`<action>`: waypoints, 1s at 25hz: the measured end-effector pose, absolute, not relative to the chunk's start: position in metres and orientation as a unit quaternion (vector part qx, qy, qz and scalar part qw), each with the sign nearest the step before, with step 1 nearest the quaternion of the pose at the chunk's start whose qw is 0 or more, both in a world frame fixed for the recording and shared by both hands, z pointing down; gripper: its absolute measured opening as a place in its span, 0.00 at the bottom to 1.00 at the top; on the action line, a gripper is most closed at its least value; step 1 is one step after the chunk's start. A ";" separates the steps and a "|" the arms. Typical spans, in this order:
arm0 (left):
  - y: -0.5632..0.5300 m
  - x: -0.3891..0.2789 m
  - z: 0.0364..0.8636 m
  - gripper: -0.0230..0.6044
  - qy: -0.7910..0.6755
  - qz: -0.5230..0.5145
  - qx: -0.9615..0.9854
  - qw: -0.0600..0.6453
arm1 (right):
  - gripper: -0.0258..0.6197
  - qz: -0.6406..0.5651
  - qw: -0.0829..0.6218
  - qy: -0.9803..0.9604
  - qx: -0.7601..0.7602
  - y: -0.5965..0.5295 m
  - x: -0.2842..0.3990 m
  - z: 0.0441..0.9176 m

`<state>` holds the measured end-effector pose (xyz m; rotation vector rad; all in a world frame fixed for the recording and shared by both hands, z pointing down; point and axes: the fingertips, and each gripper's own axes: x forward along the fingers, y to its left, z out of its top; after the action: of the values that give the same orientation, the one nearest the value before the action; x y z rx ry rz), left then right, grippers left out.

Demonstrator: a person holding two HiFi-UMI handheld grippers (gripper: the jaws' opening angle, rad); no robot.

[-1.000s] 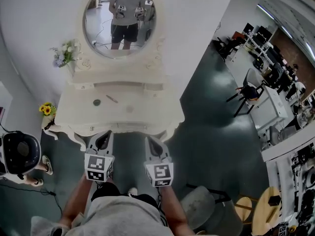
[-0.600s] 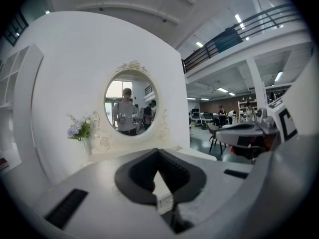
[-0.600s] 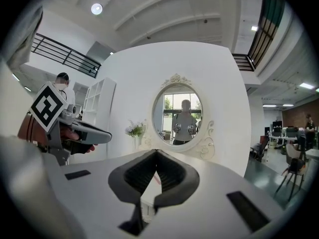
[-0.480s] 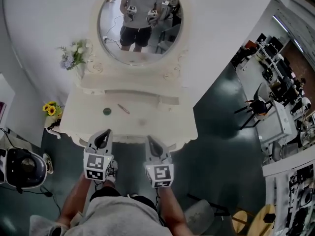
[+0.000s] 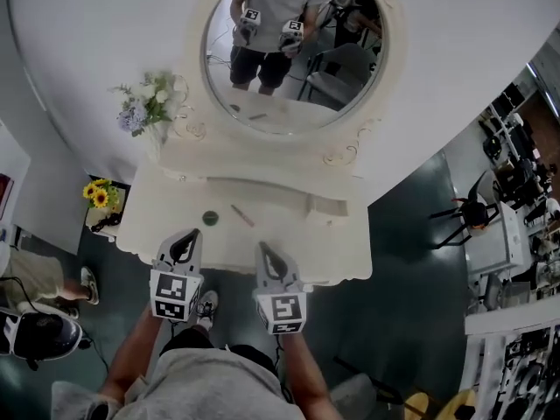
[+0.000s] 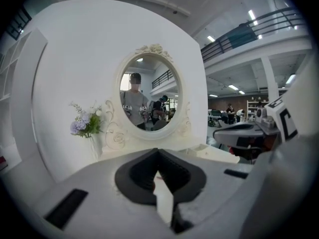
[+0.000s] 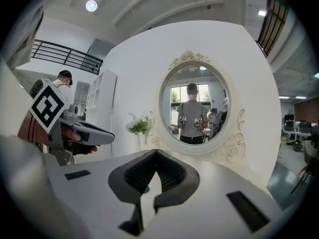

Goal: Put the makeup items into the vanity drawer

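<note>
Slim dark makeup stick [image 5: 242, 215] lies flat on top of white ornate vanity table [image 5: 306, 239], centre-left. Long axis diagonal, far-left to near-right; ends too small to tell apart. Small round dark-green compact [image 5: 209, 218] just left of it, not touching. Bare tabletop between items and grippers.

Left gripper [image 5: 185, 239] and right gripper [image 5: 265, 254] side by side over near edge, aimed at oval mirror [image 5: 289, 59]. Both clenched, tips meeting, nothing grasped.

Raised back shelf [image 5: 262, 186] behind items. White-and-lilac flowers in vase [image 5: 150, 103] far left. Yellow sunflowers [image 5: 101, 195] on low stand left of vanity.
</note>
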<state>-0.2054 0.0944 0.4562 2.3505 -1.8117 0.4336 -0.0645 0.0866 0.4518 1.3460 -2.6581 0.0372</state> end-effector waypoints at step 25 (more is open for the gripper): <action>-0.001 -0.313 0.598 0.04 -0.592 0.207 0.750 0.212 | 0.06 0.118 0.210 -0.897 0.370 -0.024 -0.197 0.608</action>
<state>-0.3132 -0.0005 0.5978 2.0822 -1.6445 0.5763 -0.1973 -0.0239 0.6084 1.0300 -2.4948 0.3270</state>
